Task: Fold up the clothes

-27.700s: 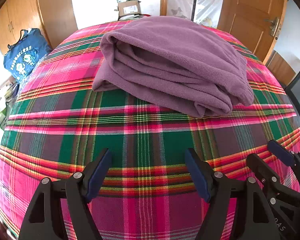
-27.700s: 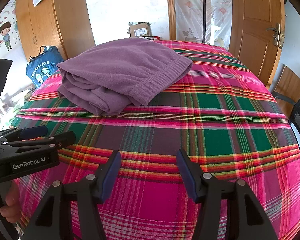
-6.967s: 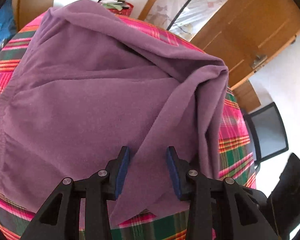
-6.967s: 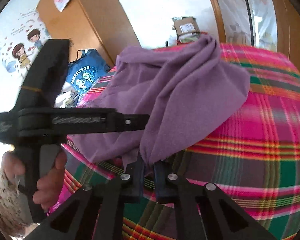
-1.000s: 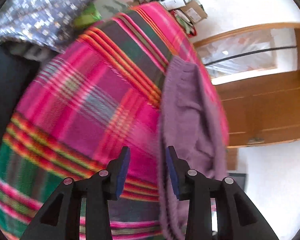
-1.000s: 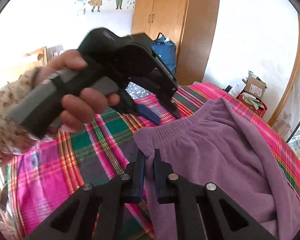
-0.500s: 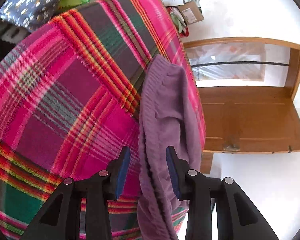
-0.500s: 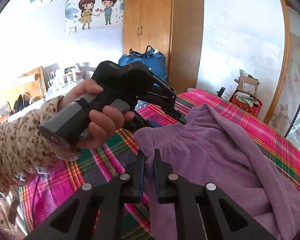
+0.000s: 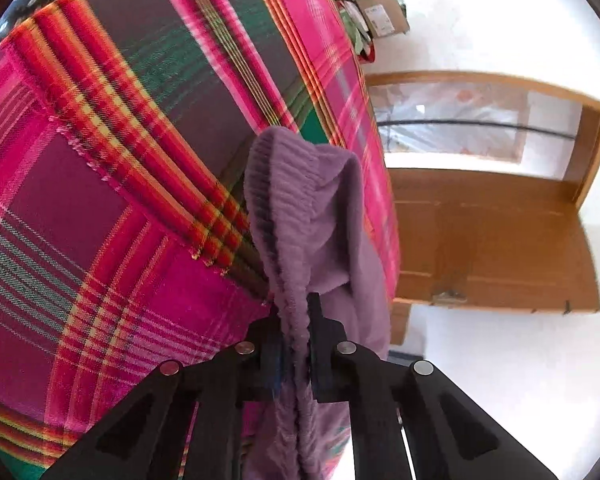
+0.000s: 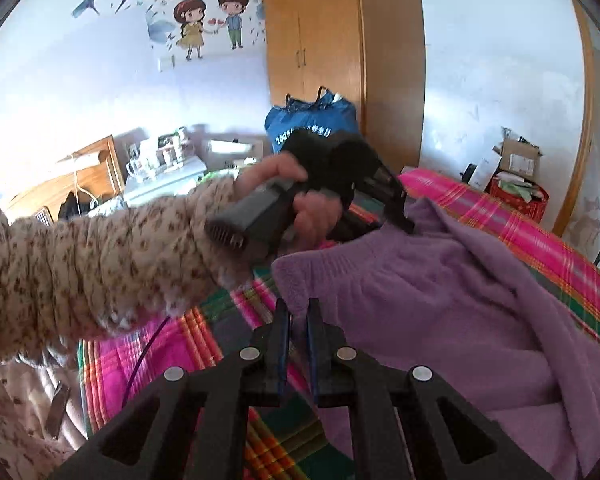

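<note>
A purple fleece garment [image 9: 312, 208] with a ribbed elastic waistband hangs over the plaid bed cover [image 9: 100, 200]. My left gripper [image 9: 294, 320] is shut on the waistband, and cloth bunches between its pads. In the right wrist view the same garment [image 10: 440, 312] lies spread over the plaid cover [image 10: 500, 216]. My right gripper [image 10: 298, 320] is shut on the near waistband corner. A hand [image 10: 308, 208] in a flowered sleeve [image 10: 100, 264] holds the left gripper [image 10: 404, 224] at the far end of the waistband.
A wooden door [image 9: 480, 240] and a cardboard box [image 9: 380, 12] lie beyond the bed. A wardrobe [image 10: 320, 40], a blue bag [image 10: 312, 120] and a red basket [image 10: 520, 196] stand past the bed's far side. Cluttered furniture [image 10: 160, 160] is on the left.
My left gripper stood open around the waistband half a second ago and has now shut on it. The right gripper has kept its hold on the near corner.
</note>
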A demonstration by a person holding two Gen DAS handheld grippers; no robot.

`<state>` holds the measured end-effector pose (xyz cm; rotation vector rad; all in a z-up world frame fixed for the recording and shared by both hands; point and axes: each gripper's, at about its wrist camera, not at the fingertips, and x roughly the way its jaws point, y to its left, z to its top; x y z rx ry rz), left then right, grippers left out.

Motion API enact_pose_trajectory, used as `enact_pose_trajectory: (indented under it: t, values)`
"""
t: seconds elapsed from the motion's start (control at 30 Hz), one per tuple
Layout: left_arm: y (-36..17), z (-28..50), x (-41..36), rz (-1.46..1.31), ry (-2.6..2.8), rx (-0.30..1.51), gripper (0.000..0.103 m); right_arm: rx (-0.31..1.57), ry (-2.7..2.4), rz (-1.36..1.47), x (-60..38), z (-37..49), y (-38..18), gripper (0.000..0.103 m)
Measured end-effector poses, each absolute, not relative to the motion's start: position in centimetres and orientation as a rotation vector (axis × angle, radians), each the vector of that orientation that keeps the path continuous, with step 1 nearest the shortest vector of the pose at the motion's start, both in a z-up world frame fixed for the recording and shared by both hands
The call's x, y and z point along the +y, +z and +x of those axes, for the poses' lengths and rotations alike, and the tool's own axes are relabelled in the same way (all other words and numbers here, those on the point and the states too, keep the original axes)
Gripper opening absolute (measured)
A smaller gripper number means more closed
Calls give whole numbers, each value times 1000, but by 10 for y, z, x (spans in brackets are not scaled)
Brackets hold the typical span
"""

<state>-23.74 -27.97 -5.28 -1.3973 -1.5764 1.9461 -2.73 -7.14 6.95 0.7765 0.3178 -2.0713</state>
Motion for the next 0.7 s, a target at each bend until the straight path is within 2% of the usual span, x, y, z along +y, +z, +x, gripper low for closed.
enact_pose_trajectory:
  t: [0.17,0.43,0.5,0.57,0.63,0.7]
  values:
    - [-37,-227,-294,-1397,2081,-1457,8,389,-1922,813,-99,-12,52,0]
    - [-41,-225,-309,-1465,2107,-1387,8,514,-1966,824,-105,-11,30,1]
    - [-43,-227,-310,-1472,2101,-1396,8,545,-1985,827,-106,-12,25,5]
    - [-44,-229,-310,-1483,2099,-1393,8,576,-2003,829,-106,-12,20,15]
    - [-46,-222,-314,-1490,2094,-1384,8,607,-2022,831,-106,-13,15,39]
    - [-48,-222,-315,-1495,2086,-1394,8,650,-2022,819,-110,-10,11,42]
